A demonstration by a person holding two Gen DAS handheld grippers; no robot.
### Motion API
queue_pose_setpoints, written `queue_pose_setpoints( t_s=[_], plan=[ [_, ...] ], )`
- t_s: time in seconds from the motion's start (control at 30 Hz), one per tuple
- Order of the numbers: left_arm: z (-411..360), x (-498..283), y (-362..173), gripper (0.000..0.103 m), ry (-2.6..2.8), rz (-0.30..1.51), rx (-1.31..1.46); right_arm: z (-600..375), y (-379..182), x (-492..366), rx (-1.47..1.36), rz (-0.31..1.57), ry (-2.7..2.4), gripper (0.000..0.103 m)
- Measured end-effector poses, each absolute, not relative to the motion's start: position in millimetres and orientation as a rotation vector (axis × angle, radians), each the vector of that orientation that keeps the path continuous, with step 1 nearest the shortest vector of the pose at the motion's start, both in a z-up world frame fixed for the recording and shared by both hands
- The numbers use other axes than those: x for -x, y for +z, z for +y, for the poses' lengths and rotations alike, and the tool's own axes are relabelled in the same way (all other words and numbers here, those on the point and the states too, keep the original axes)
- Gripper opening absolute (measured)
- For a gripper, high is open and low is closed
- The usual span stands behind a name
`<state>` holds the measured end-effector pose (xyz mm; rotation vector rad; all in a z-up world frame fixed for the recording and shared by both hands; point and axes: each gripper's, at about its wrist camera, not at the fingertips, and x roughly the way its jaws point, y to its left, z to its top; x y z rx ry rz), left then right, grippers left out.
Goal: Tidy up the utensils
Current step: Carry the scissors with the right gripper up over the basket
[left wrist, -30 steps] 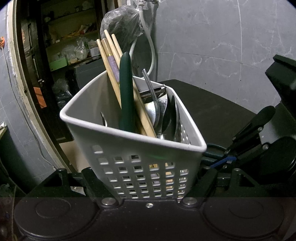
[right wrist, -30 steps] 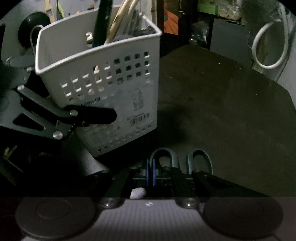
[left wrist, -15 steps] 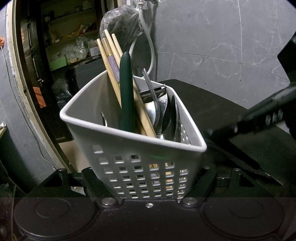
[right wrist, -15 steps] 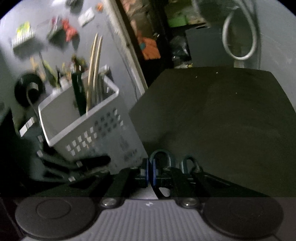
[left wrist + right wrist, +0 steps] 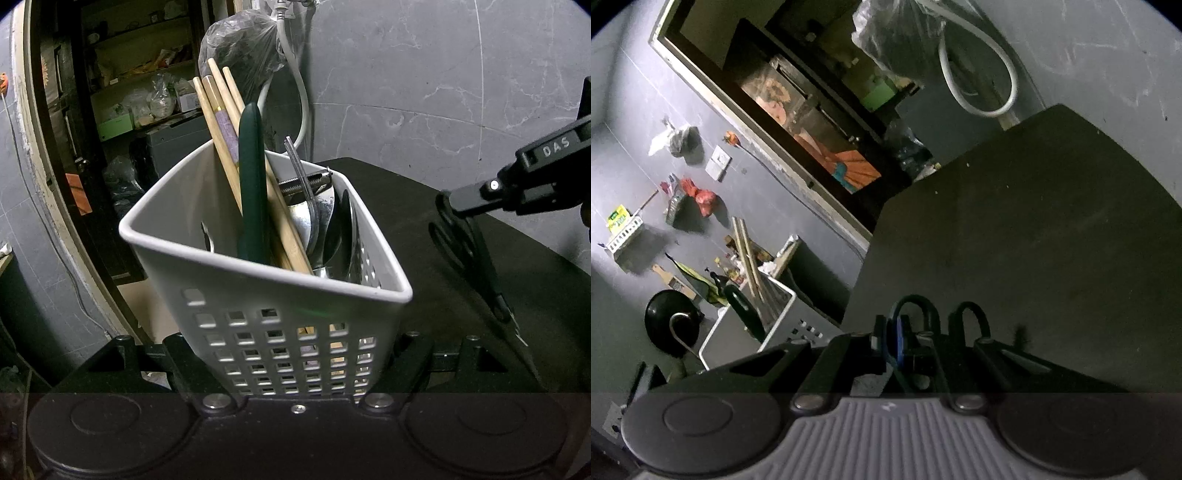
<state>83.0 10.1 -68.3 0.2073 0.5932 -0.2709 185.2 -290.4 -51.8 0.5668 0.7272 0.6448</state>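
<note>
The white basket (image 5: 266,295) full of utensils sits right in front, held by its lower walls between the two fingers of the left gripper (image 5: 299,369), which is closed on it. Inside the basket stand wooden chopsticks (image 5: 229,122), leaning back to the left, a dark green handle (image 5: 253,192) in front of them, and some shiny metal spoons (image 5: 332,229) on the right side. The basket has rows of small square holes low on its wall. Off to the right, up above the dark table (image 5: 406,221), the right gripper (image 5: 465,201) holds a pair of scissors (image 5: 476,266), which hang down with the blade tip pointing toward the table. The right wrist camera is tilted, and it shows the right gripper (image 5: 905,347) pinched tight on the scissors (image 5: 923,325), with the two dark handle loops sticking out past the fingers. From there the basket (image 5: 798,325) is low on the left, well apart from the scissors. Behind it all there is a grey wall (image 5: 443,74), a white hose (image 5: 299,92), a plastic bag (image 5: 243,48), and dark shelves (image 5: 140,92) with boxes and bags on them.
</note>
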Motion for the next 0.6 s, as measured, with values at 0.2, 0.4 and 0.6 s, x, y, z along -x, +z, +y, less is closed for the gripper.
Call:
queue_pose_setpoints(
  t_s=[0.2, 0.4, 0.6],
  plan=[
    [10.0, -83.2, -68.2, 0.079, -0.271, 0.593, -0.207, -290.2, -45.3, -184.7, -0.568, 0.682, 0.651, 0.005],
    [9.9, -83.2, -68.1, 0.079, -0.271, 0.593, -0.208, -293.0, -40.2, -181.3, -0.564, 0.651, 0.649, 0.005],
    [9.8, -83.3, -68.0, 0.079, -0.271, 0.594, -0.207, -293.7, -26.6, -176.5, -0.558, 0.597, 0.661, 0.005]
  ],
)
